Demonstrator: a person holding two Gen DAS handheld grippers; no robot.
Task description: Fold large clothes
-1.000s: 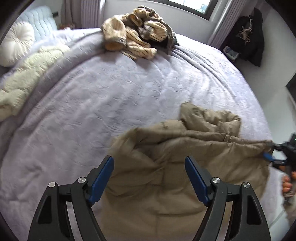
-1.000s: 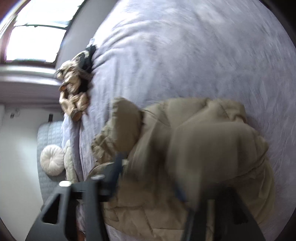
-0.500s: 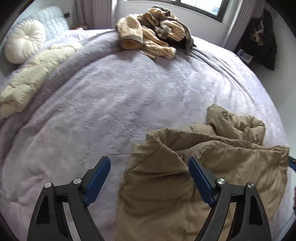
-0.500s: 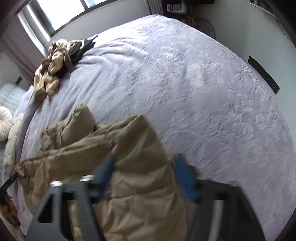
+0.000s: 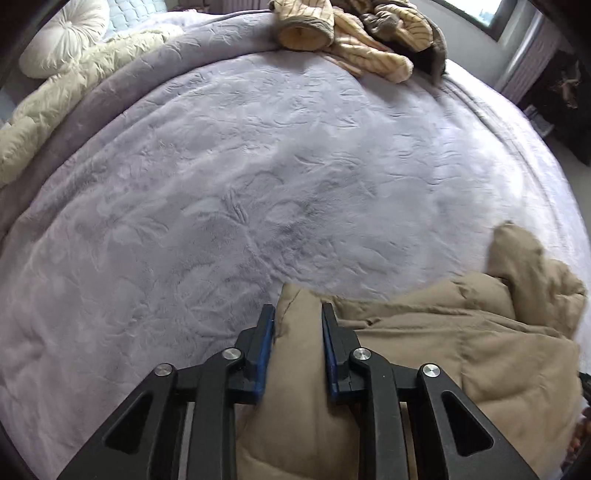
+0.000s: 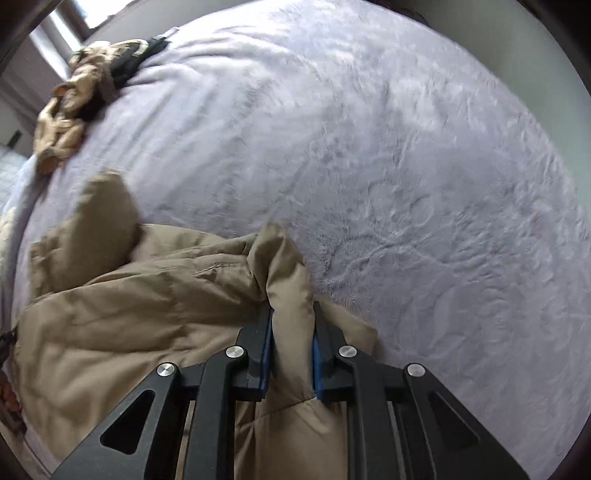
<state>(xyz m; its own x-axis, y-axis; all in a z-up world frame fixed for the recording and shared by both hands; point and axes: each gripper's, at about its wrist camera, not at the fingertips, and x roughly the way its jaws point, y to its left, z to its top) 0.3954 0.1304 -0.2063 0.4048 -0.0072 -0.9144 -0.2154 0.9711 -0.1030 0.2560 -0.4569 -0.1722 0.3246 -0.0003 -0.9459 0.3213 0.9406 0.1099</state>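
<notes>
Left wrist view: the left gripper (image 5: 297,314) points steeply down at the near edge of the bed, its jaws closing on a raised fold of the tan padded jacket (image 5: 443,354), with the blue pads pressing the fold from both sides. The jacket lies crumpled on the lavender bedspread (image 5: 258,177) at the lower right. A heap of striped clothing (image 5: 354,40) sits at the far edge; a cream blanket (image 5: 62,107) and a round white cushion (image 5: 66,35) lie at the far left. Right wrist view: the right gripper (image 6: 292,319) also points steeply down, its jaws closing on another bunched ridge of the jacket (image 6: 129,314), pads against the fabric. The rest of the jacket spreads to the left; the striped heap (image 6: 74,110) is well apart at upper left.
</notes>
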